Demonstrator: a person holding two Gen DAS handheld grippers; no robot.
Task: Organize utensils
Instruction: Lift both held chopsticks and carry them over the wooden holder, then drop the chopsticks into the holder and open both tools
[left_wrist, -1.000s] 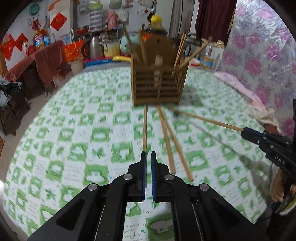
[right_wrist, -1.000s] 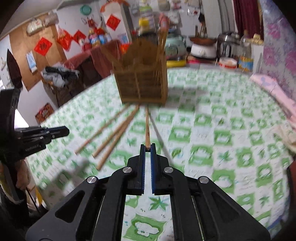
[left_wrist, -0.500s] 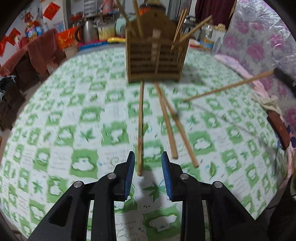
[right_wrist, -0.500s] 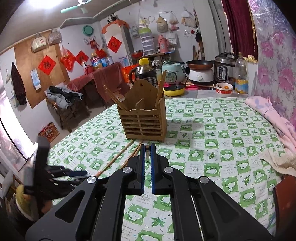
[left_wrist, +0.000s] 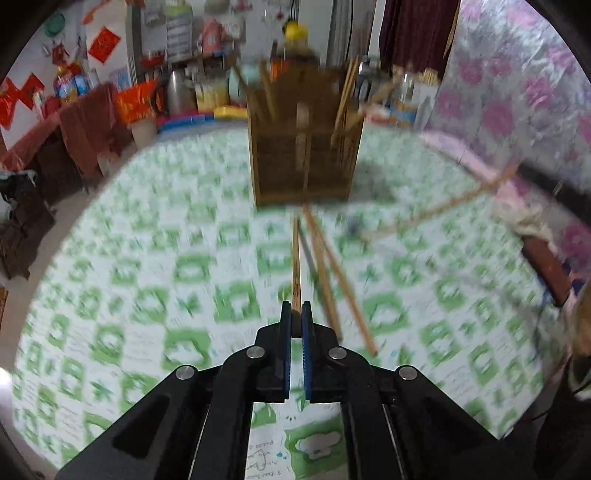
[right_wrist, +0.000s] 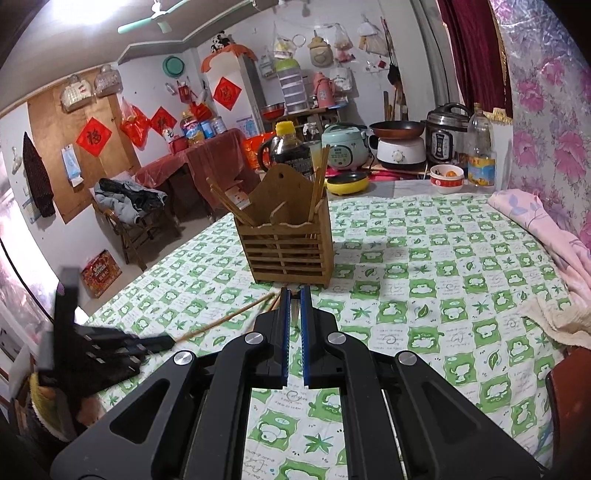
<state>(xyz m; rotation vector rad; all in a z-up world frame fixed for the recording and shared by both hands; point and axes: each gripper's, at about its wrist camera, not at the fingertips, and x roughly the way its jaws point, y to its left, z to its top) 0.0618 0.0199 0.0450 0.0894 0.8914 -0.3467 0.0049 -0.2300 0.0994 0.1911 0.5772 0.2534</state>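
A slatted wooden utensil holder (left_wrist: 304, 147) (right_wrist: 288, 240) stands on the green checked tablecloth with several chopsticks upright in it. My left gripper (left_wrist: 295, 314) is shut on the near end of a chopstick (left_wrist: 295, 258) that points at the holder. Two more chopsticks (left_wrist: 332, 277) lie just to its right on the cloth. My right gripper (right_wrist: 291, 295) is shut on a chopstick held above the table; in the left wrist view that chopstick (left_wrist: 450, 205) slants in from the right. The left gripper also shows in the right wrist view (right_wrist: 162, 341), at the left.
The table (right_wrist: 424, 258) carries a pink cloth (right_wrist: 546, 236) along its right edge. Behind the holder stand a soy sauce bottle (right_wrist: 288, 147), rice cookers, a bowl (right_wrist: 447, 175) and a plastic bottle (right_wrist: 480, 147). A chair with clothes (right_wrist: 125, 206) stands off the table at the left.
My left gripper was open around the chopstick's near end half a second ago and has closed on it. My right gripper has risen with its chopstick, from the cloth to above the table.
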